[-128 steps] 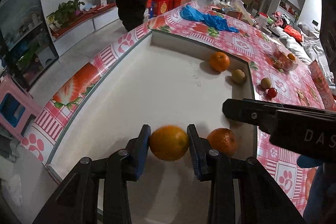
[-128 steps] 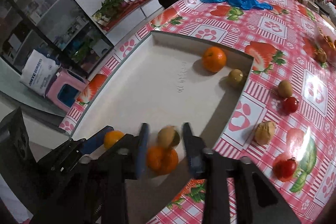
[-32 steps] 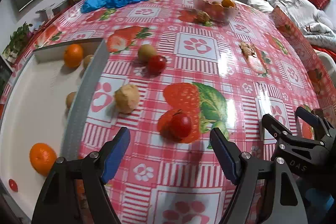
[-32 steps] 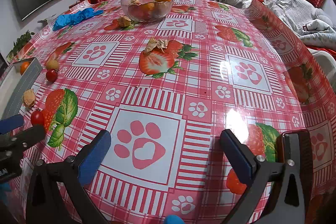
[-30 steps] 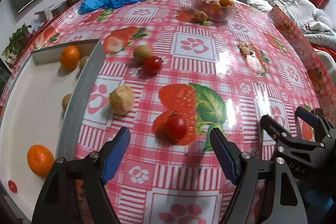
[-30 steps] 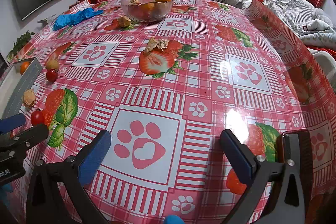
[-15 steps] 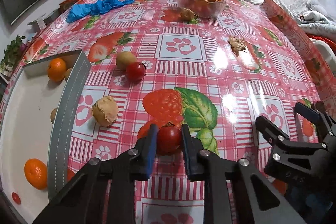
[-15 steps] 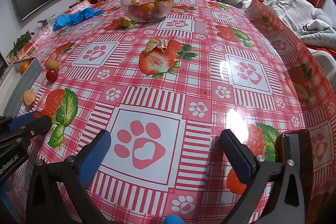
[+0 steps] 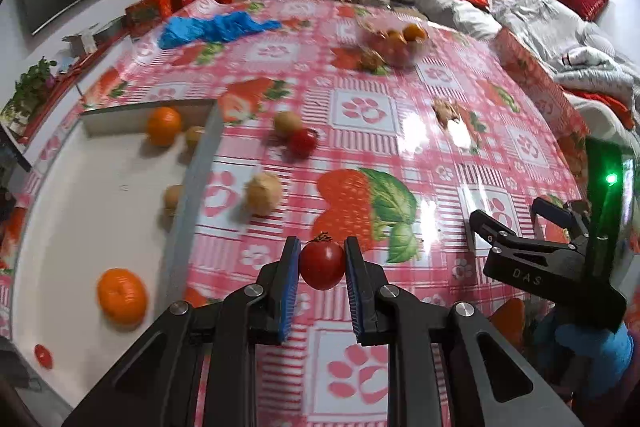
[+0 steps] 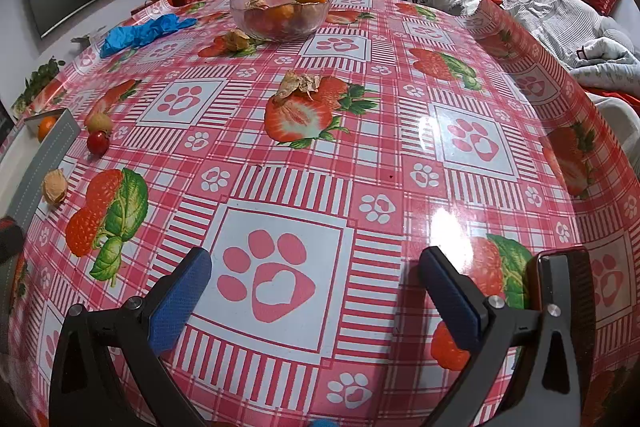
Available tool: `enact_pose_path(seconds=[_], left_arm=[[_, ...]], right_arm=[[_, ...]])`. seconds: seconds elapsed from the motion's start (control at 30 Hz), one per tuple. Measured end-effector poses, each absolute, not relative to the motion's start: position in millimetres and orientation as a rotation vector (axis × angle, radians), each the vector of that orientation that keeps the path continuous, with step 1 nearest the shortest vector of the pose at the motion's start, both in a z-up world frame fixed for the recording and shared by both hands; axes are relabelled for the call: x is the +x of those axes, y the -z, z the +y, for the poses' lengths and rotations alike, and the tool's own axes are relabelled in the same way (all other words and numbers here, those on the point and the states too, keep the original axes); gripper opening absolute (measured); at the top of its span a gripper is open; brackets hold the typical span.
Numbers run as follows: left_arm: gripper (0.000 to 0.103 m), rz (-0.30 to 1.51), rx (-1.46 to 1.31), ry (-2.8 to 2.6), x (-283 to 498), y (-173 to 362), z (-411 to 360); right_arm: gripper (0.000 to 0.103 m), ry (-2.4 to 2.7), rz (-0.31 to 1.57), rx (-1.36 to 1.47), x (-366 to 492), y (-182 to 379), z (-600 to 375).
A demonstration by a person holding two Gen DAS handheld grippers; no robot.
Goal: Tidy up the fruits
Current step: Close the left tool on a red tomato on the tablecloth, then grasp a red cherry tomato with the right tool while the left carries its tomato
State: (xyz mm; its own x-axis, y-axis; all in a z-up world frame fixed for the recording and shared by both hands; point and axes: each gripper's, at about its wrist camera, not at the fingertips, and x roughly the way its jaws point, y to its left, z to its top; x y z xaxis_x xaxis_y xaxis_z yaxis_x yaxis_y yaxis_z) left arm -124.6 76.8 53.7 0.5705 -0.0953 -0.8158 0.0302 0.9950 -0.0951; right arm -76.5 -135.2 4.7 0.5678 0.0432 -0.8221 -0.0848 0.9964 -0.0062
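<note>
Left gripper (image 9: 322, 263): angled down, blue pads clamped on a small red tomato (image 9: 322, 265). Right gripper (image 10: 316, 295): angled down, jaws spread wide, nothing between them.

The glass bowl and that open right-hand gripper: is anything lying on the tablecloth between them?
Yes. In the right wrist view, a crumpled papery husk lies on the tablecloth between the glass bowl and the open right gripper; otherwise bare.
</note>
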Motion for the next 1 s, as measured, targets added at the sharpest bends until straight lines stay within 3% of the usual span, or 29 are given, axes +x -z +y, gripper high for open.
enact_pose_path(seconds=[0.13, 0.67, 1.0], left_arm=[[0.023, 0.929, -0.092, 0.041, -134, -63, 98], [0.023, 0.884, -0.187, -0.123, -156, -64, 194], [0.023, 0.882, -0.246, -0.178, -162, -55, 232]], right_arm=[[0.103, -0.137, 1.030, -0.025, -74, -11, -125], [0.101, -0.448, 0.962, -0.154, -56, -53, 8], [0.076, -0.410, 1.081, -0.043, -6, -28, 19]])
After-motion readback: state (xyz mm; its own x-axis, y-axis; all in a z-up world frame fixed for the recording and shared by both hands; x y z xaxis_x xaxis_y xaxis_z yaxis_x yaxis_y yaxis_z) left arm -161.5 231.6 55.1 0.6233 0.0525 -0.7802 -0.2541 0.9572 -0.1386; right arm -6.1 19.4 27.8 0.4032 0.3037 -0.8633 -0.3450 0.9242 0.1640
